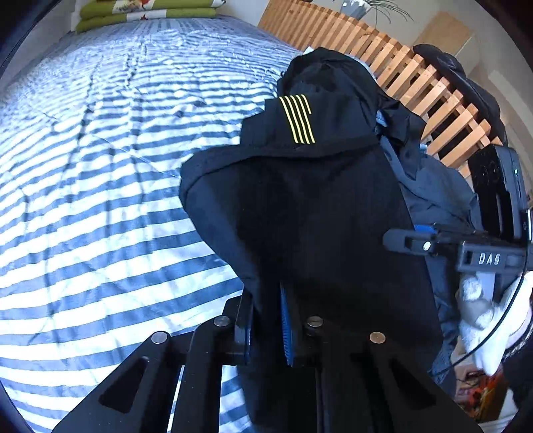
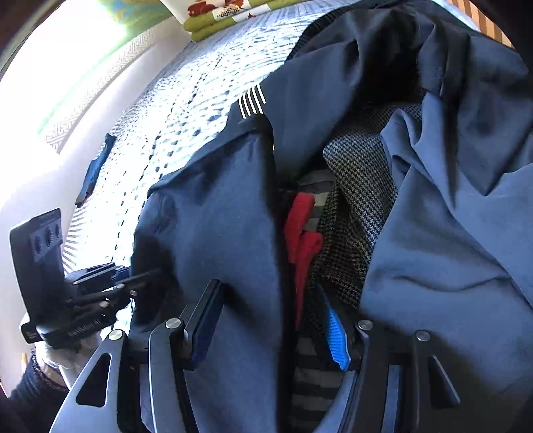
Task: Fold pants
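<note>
Dark navy pants with a patch of thin yellow stripes hang over the front of my left gripper, which is shut on a fold of their cloth. The same pants fill the left half of the right wrist view. My right gripper stands half apart there, with pants cloth and a striped garment between its fingers; the pads do not clearly press. The right gripper also shows at the pants' right edge. The left gripper shows low on the left.
A blue-and-white striped bedcover spreads to the left. A heap of clothes lies right of the pants: houndstooth fabric, a red piece, a blue garment. A wooden slatted frame bounds the bed. Green cushions lie at the far end.
</note>
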The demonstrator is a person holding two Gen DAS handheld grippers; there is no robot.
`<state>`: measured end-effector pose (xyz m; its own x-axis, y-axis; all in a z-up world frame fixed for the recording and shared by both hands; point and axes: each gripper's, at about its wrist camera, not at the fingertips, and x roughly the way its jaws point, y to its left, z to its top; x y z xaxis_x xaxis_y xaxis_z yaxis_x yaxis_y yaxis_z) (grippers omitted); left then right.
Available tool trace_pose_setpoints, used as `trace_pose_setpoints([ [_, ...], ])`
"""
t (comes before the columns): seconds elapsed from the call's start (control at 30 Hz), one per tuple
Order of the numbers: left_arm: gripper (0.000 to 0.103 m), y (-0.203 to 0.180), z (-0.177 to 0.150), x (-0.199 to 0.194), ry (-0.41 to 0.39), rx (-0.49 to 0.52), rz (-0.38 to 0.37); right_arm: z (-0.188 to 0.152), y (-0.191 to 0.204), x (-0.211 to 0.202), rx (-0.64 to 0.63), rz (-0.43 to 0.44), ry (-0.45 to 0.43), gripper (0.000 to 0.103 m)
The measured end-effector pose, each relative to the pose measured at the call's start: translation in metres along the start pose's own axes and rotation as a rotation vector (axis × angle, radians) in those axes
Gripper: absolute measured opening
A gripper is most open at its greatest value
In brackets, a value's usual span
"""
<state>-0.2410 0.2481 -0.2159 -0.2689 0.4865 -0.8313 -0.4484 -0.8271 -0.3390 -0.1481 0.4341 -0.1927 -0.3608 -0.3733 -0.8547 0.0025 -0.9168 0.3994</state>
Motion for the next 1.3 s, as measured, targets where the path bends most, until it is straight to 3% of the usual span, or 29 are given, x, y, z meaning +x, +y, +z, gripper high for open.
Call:
trace_pose_setpoints([
  [0.17,0.013,0.033,-0.016,-0.028,0.000,-0.055,0.011,-0.003,0.021,-0.014,-0.056,-0.003,-0.063,0.054],
  [0.33,0.014,0.055,-0.021,-0.041,-0.019,-0.099,0.037,0.002,0.052,-0.005,-0.153,0.045,-0.065,0.054],
  [0.43,0.026,0.059,-0.022,-0.042,-0.005,-0.110,0.045,0.012,0.060,0.014,-0.164,0.069,-0.031,0.055],
  [0.47,0.040,0.060,-0.023,-0.042,0.011,-0.108,0.054,0.016,0.060,0.024,-0.150,0.070,-0.002,0.055],
  [0.53,0.056,0.063,-0.027,-0.044,0.009,-0.110,0.045,0.017,0.059,0.038,-0.173,0.100,0.075,0.055],
  [0.57,0.057,0.066,-0.029,-0.045,0.003,-0.118,0.040,0.016,0.056,0.043,-0.161,0.105,0.093,0.056],
  [0.63,0.054,0.072,-0.032,-0.039,0.017,-0.143,0.016,0.012,0.052,0.049,-0.144,0.122,0.100,0.057],
  [0.67,0.045,0.073,-0.034,-0.033,0.025,-0.157,-0.001,0.011,0.050,0.049,-0.136,0.139,0.089,0.058],
  [0.83,0.022,0.068,-0.032,-0.022,-0.002,-0.213,-0.024,0.011,0.054,0.054,-0.092,0.159,0.072,0.056],
  [0.87,0.018,0.067,-0.032,-0.023,-0.008,-0.219,-0.026,0.010,0.056,0.054,-0.093,0.156,0.067,0.042],
  [0.93,0.014,0.064,-0.032,-0.030,-0.021,-0.213,-0.032,0.008,0.061,0.053,-0.087,0.174,0.073,0.029],
  [0.97,0.014,0.064,-0.032,-0.034,-0.027,-0.207,-0.034,0.008,0.063,0.053,-0.077,0.186,0.078,0.018],
  [1.0,0.013,0.062,-0.030,-0.037,-0.033,-0.204,-0.040,0.007,0.062,0.051,-0.063,0.205,0.083,0.015],
  [1.17,0.012,0.059,-0.025,-0.072,-0.095,-0.195,-0.047,0.005,0.077,0.037,-0.035,0.217,0.044,0.010],
  [1.3,0.014,0.064,-0.021,-0.104,-0.150,-0.183,-0.034,0.001,0.095,0.022,-0.004,0.286,-0.010,0.009],
])
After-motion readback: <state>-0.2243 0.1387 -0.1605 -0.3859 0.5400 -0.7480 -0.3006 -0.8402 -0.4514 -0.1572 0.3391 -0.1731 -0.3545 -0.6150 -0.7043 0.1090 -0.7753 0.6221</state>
